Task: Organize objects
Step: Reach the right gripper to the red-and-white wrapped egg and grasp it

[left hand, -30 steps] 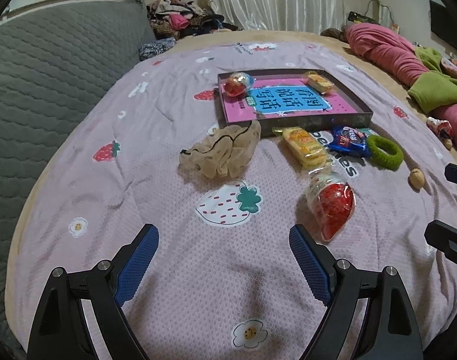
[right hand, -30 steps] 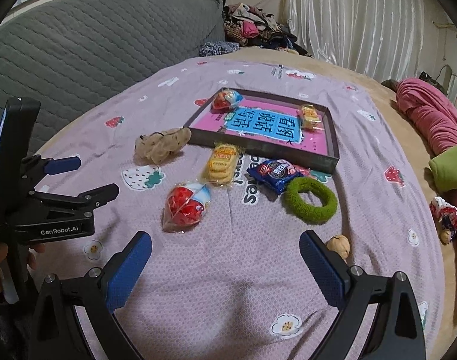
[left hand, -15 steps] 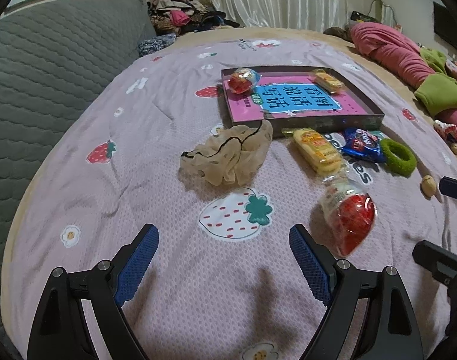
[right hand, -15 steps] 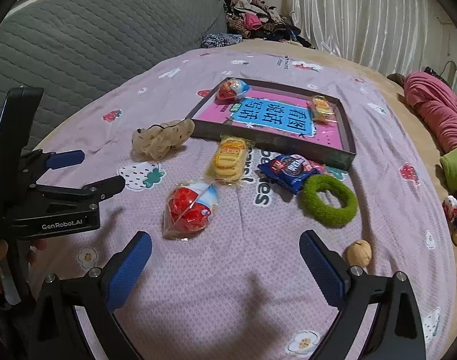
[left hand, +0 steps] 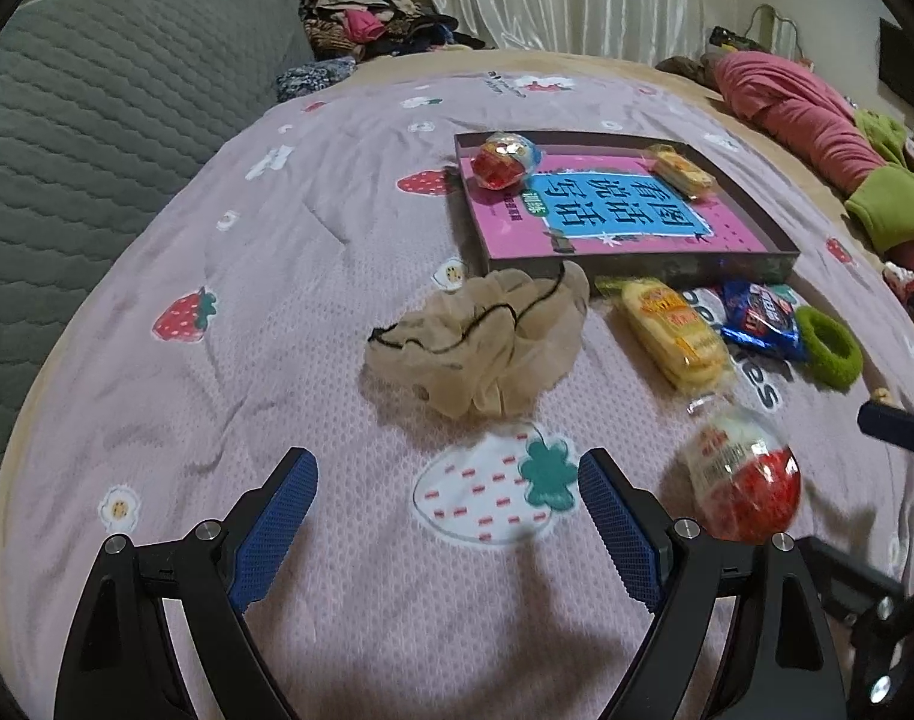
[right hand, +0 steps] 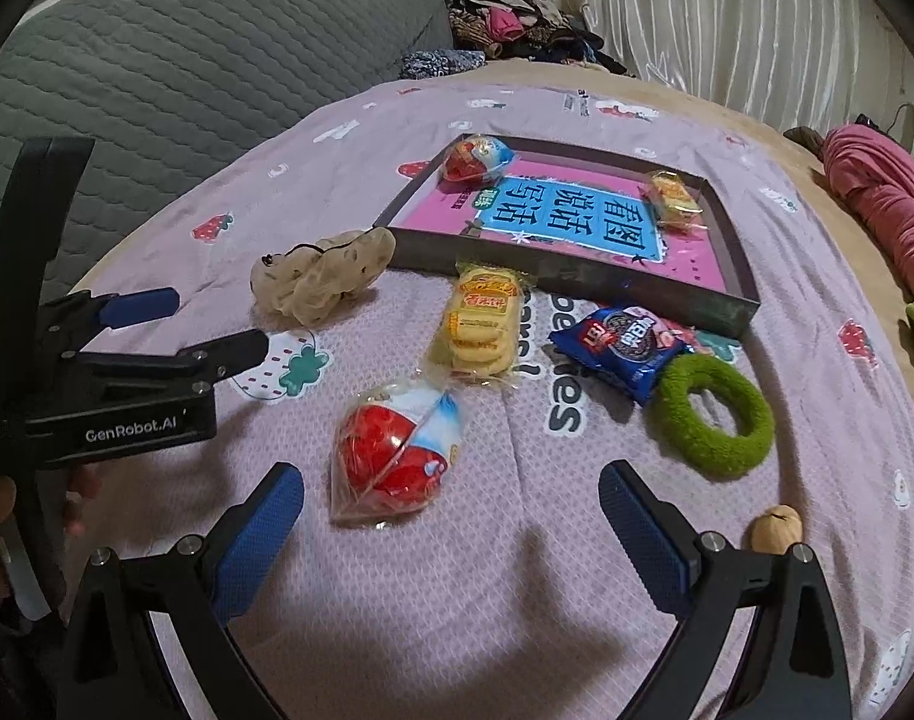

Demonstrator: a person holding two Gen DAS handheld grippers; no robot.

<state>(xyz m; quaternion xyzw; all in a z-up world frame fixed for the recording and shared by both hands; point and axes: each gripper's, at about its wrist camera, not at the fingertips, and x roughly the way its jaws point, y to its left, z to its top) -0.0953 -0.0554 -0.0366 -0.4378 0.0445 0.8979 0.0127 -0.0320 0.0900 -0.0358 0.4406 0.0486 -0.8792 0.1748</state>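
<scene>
My left gripper (left hand: 448,516) hangs open over the bedspread, just short of a beige scrunchie (left hand: 487,342). My right gripper (right hand: 451,516) is open too, with a wrapped red toy egg (right hand: 397,450) lying close in front of its left finger. Beyond the egg lie a yellow biscuit pack (right hand: 481,324), a blue cookie pack (right hand: 622,342) and a green ring scrunchie (right hand: 715,414). A dark tray (right hand: 577,276) with a pink and blue bottom holds another toy egg (right hand: 478,157) and a small yellow snack (right hand: 673,198). The left gripper (right hand: 217,324) shows at the right wrist view's left edge.
A walnut (right hand: 775,528) sits by my right gripper's right finger. A grey quilted headboard (left hand: 97,120) rises at the left. Piled clothes (left hand: 373,30) lie at the far end, and pink and green bedding (left hand: 817,120) lies along the right side.
Both grippers have moved forward and a little lower towards the objects, which now look larger and nearer. Their jaws stay as wide as before, and nothing was picked up.
</scene>
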